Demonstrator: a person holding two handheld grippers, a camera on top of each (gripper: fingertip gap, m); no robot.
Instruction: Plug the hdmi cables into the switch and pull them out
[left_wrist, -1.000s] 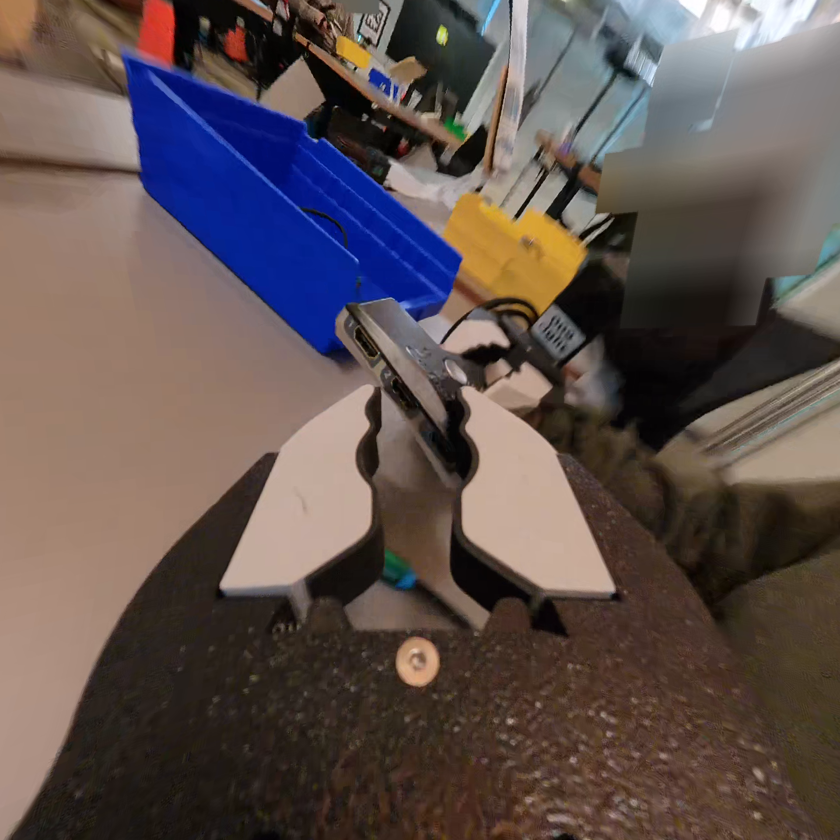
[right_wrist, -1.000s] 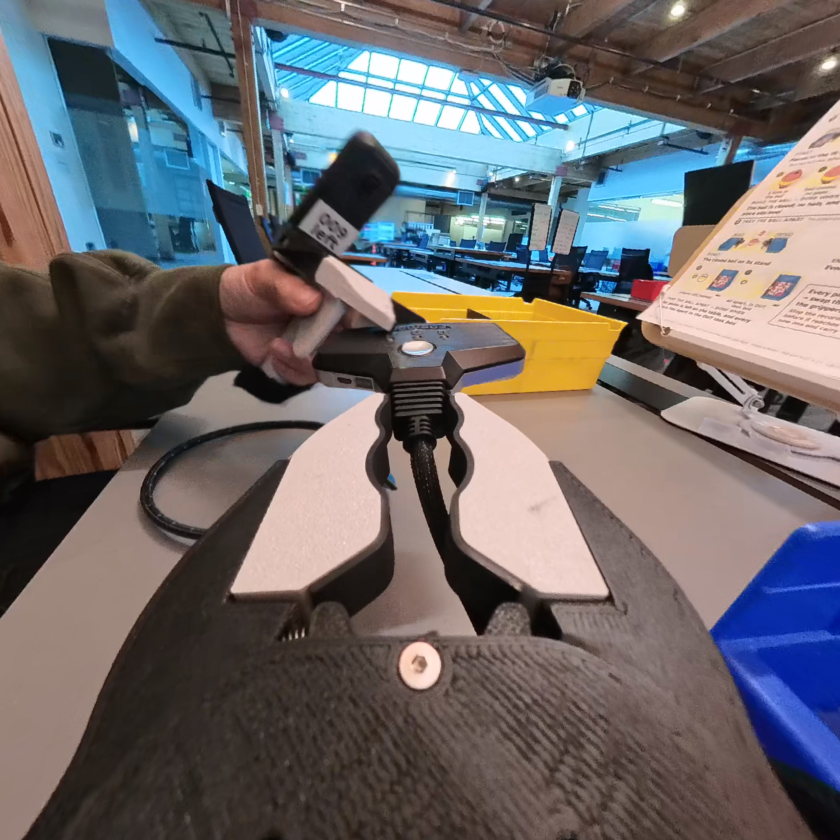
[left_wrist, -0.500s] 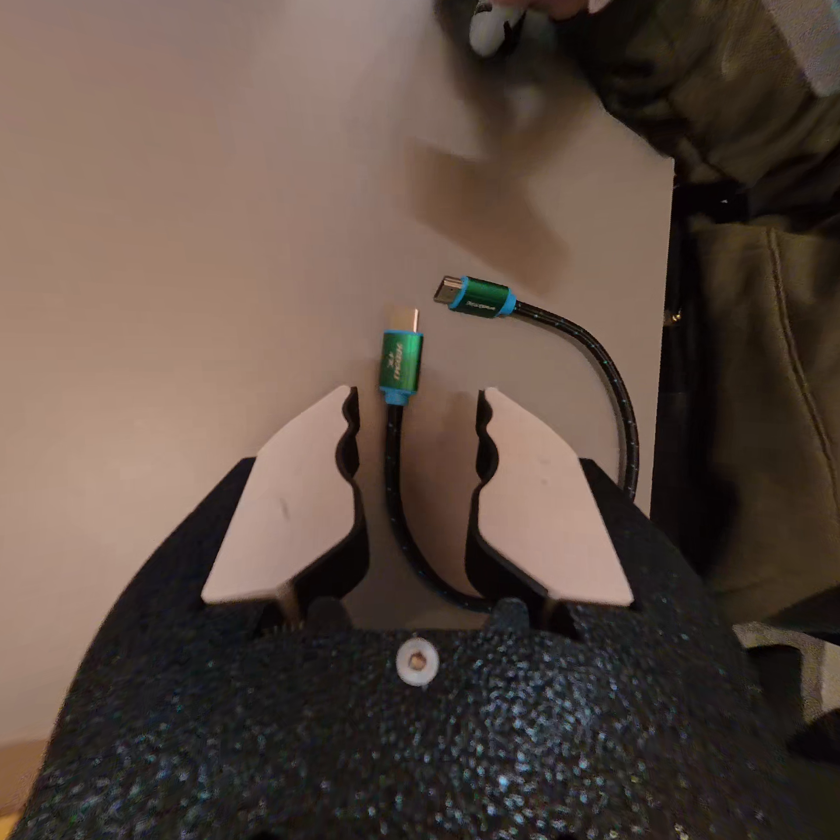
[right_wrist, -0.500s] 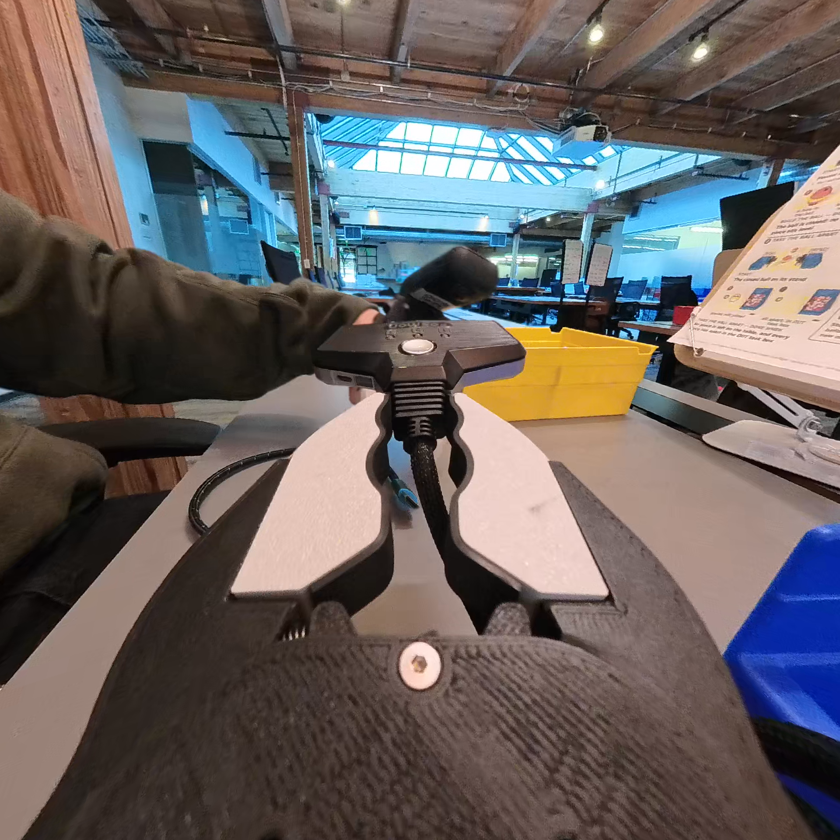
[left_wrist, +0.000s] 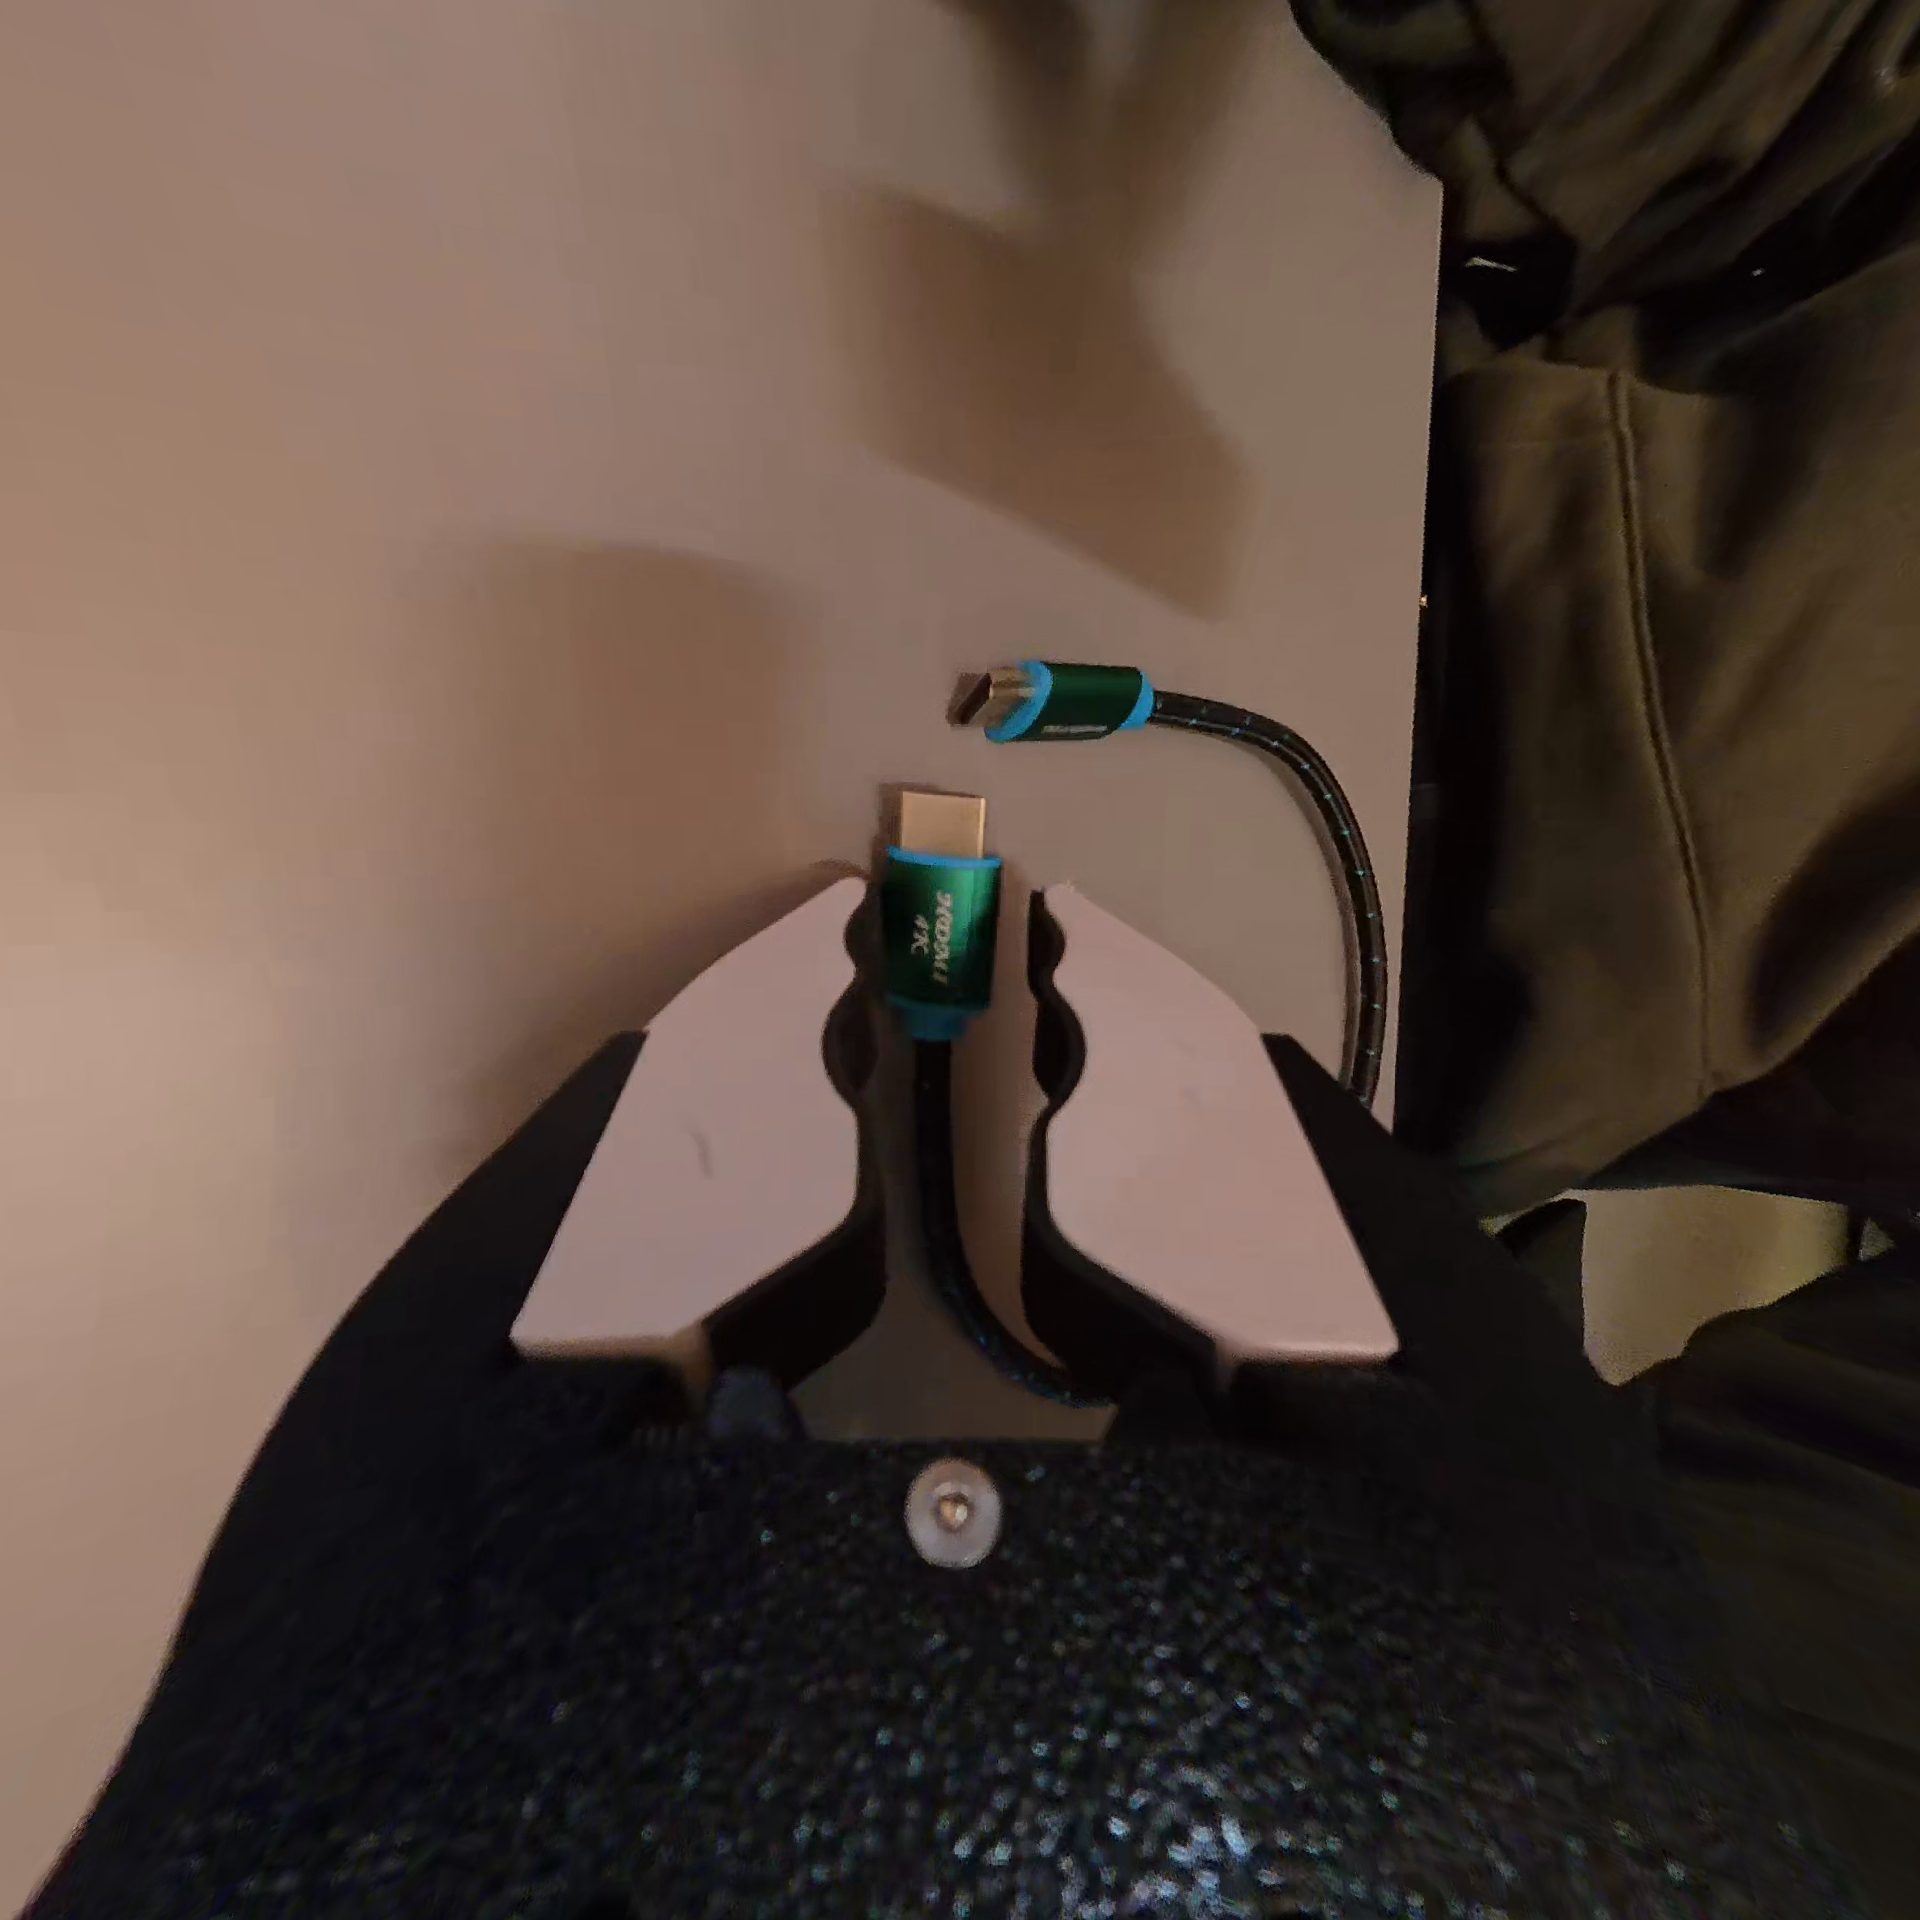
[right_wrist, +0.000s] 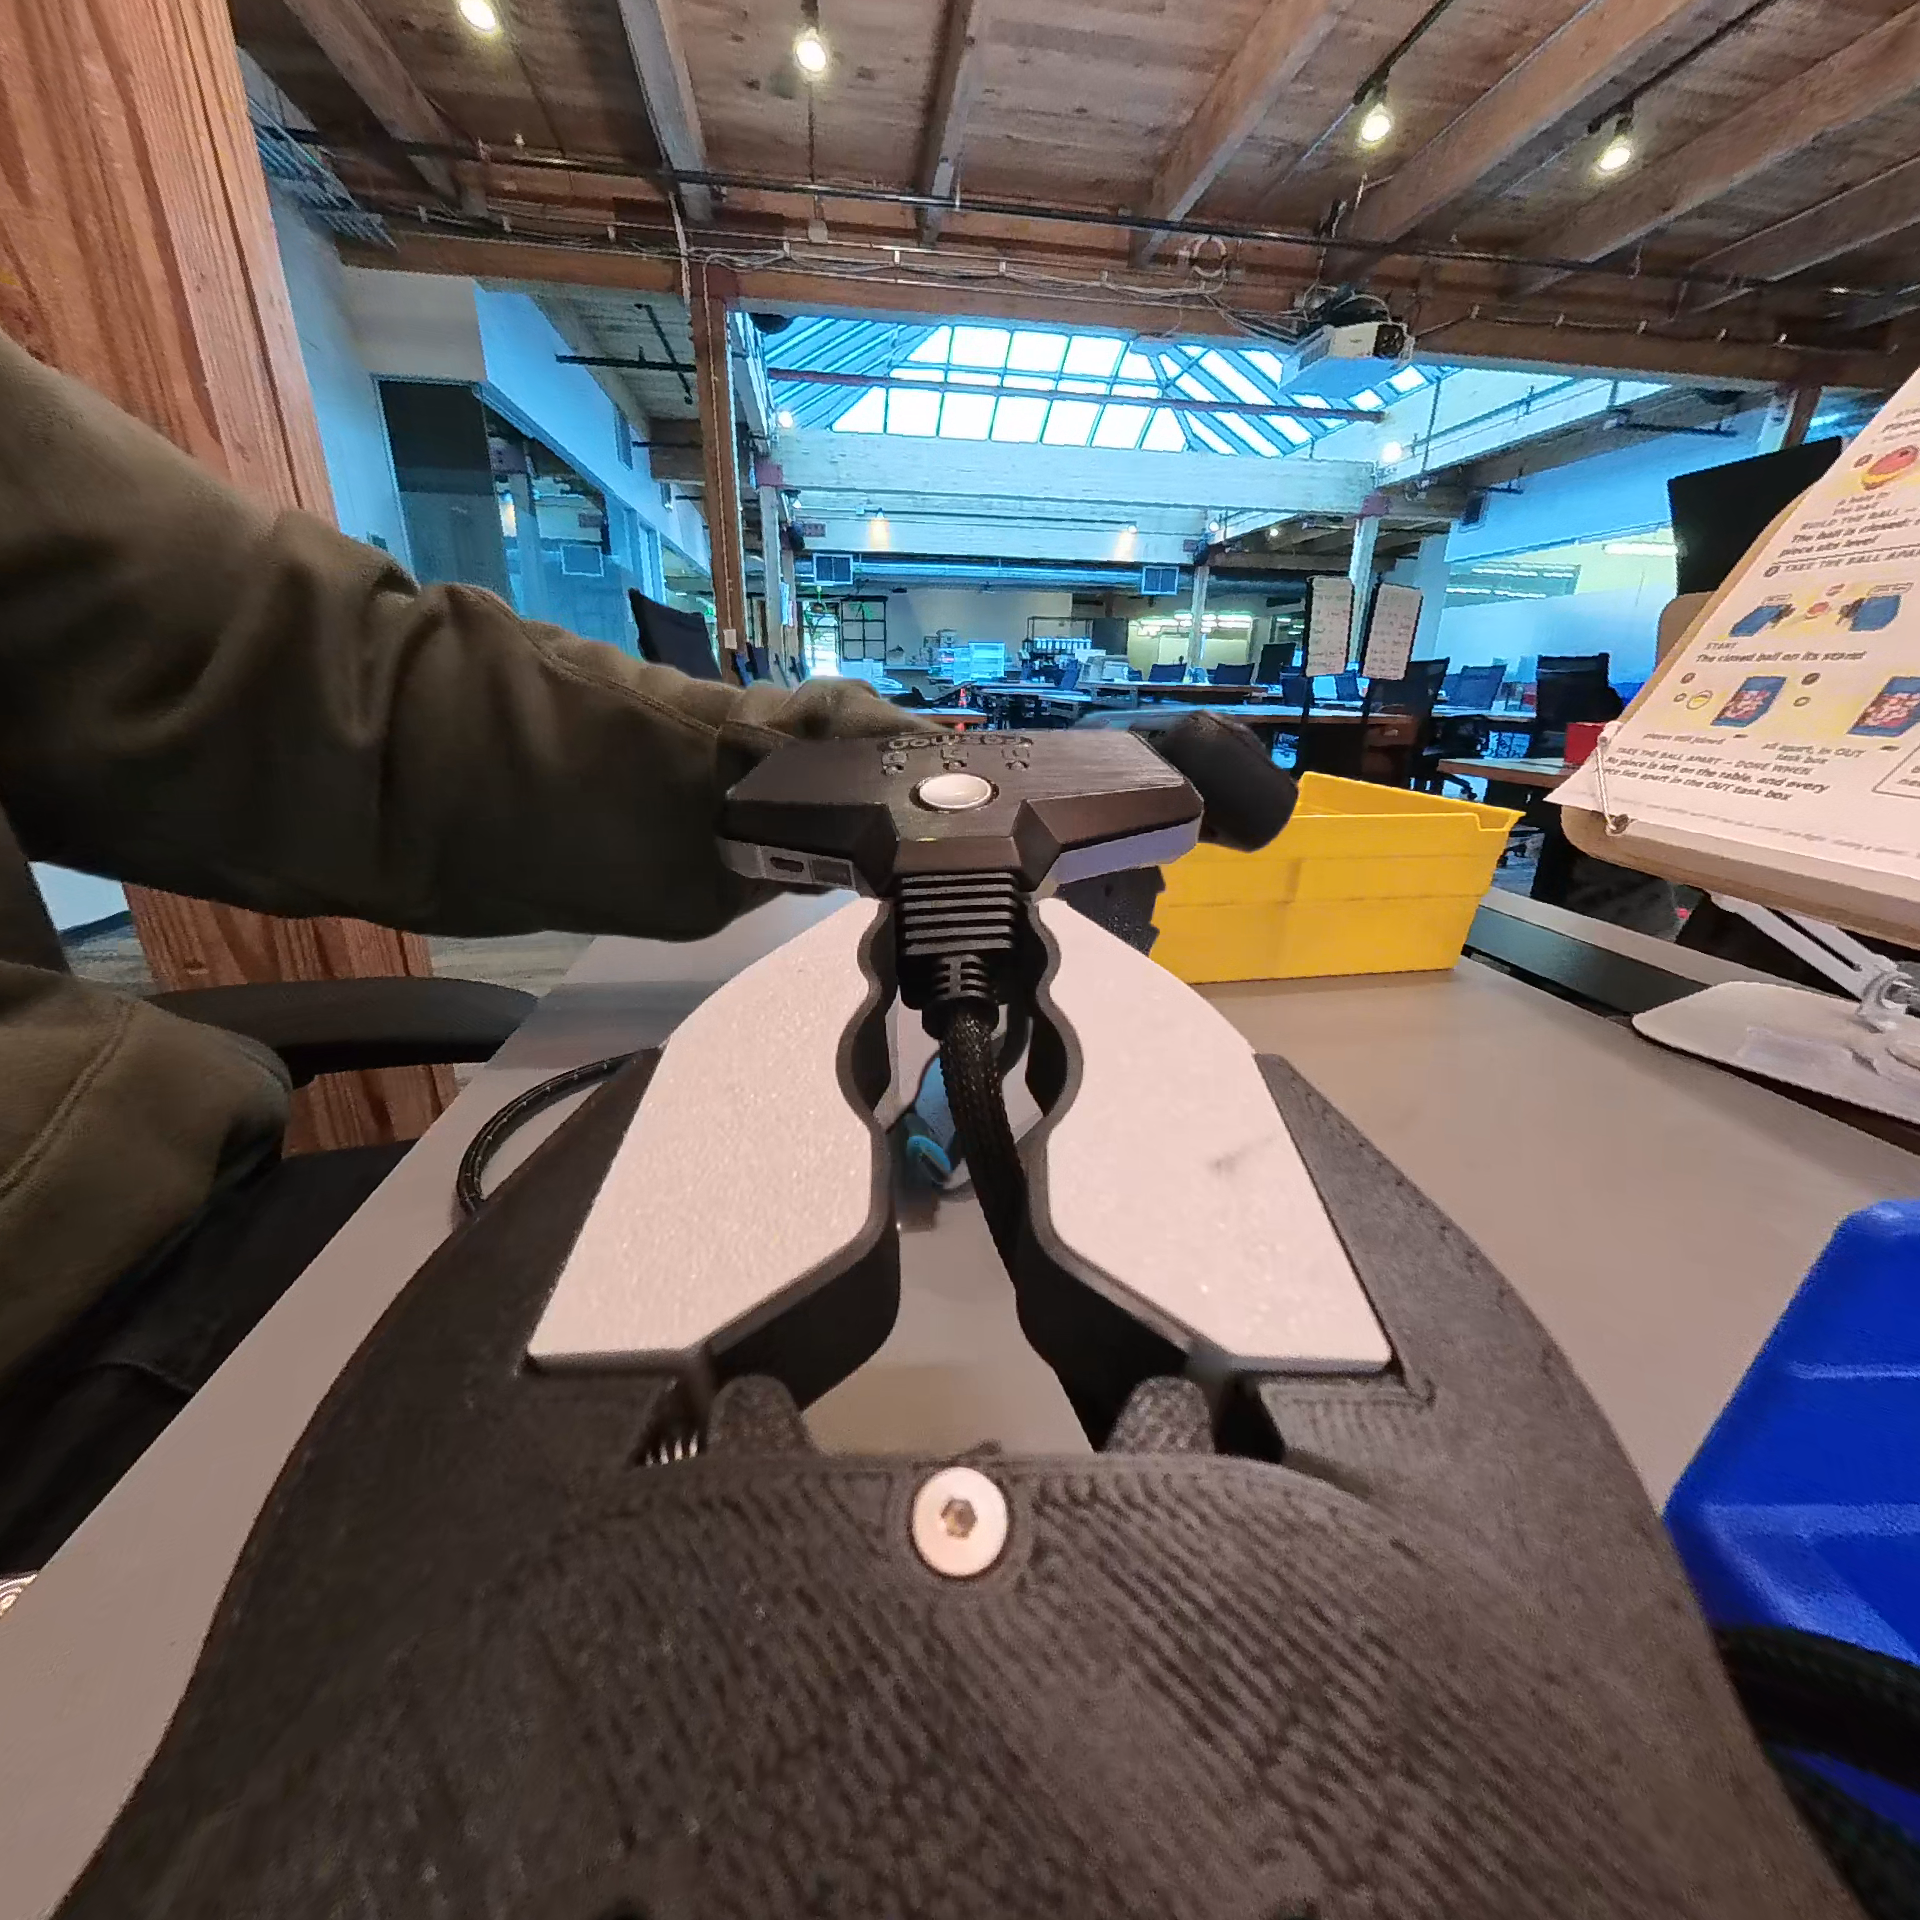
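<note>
In the left wrist view my left gripper (left_wrist: 940, 909) points down at the grey table (left_wrist: 416, 520). It is open, and its fingers straddle a green HDMI plug (left_wrist: 940, 935) with a gold tip, leaving a small gap on the right side. A second green HDMI plug (left_wrist: 1070, 701) lies just beyond it, and its braided cable (left_wrist: 1351, 883) curves back by the table's edge. My right gripper (right_wrist: 956, 935) is shut on the ribbed neck of the black switch (right_wrist: 961, 800) and holds it level above the table. The left gripper's black body (right_wrist: 1226, 779) shows behind the switch.
A yellow bin (right_wrist: 1340, 883) stands behind the switch. A blue bin (right_wrist: 1818, 1403) is at the near right. An instruction sheet on a stand (right_wrist: 1766, 707) is at the right. The person's olive sleeve (right_wrist: 312, 727) crosses from the left. The table's edge (left_wrist: 1423, 727) is close beside the plugs.
My left gripper has left the switch, swung down to the table and lowered around one green plug, with its fingers narrowing. My right gripper still holds the switch.
</note>
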